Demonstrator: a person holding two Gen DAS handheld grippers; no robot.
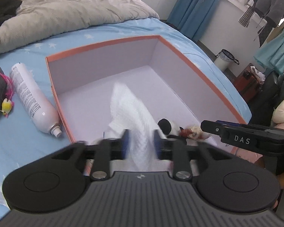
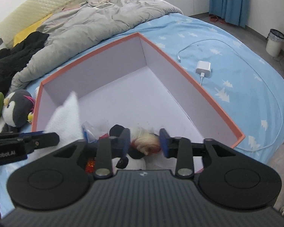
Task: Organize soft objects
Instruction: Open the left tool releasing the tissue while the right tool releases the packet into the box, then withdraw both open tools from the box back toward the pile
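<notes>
Orange-rimmed box (image 1: 108, 43) w/ pale lilac inside sits on the bed's blue tree-print sheet (image 2: 227, 43), rumpled grey duvet (image 1: 66, 5) behind it. Left gripper (image 1: 141, 141) hangs over the box's near end; fingers part-open, white knit cloth (image 1: 134, 109) between the blue pads, blurred, so can't tell if pads touch it. Right gripper (image 2: 144, 141) also over the near end, fingers set a moderate gap apart around a small doll w/ blond-red hair (image 2: 147, 143); pads look just off it. A black-and-white plush (image 2: 130, 158) lies under that doll, inside the box. Beside the box's left wall: white spray can (image 1: 31, 98) lying on its side, small print on it too fine to read, touching or nearly touching the wall; further left a grey penguin plush (image 2: 15, 109) w/ pink tuft. Right gripper's arm, seen from left cam, reads "DAS"; left one, seen from right cam, shows part of "...Robot.AI". Only right cam shows white charger block + cable (image 2: 203, 69) on the sheet right of the box, black clothes (image 2: 15, 56) and a yellow pillow. Only left cam shows hanging clothes, a reddish case on the floor. White bin (image 2: 274, 42) in both.
</notes>
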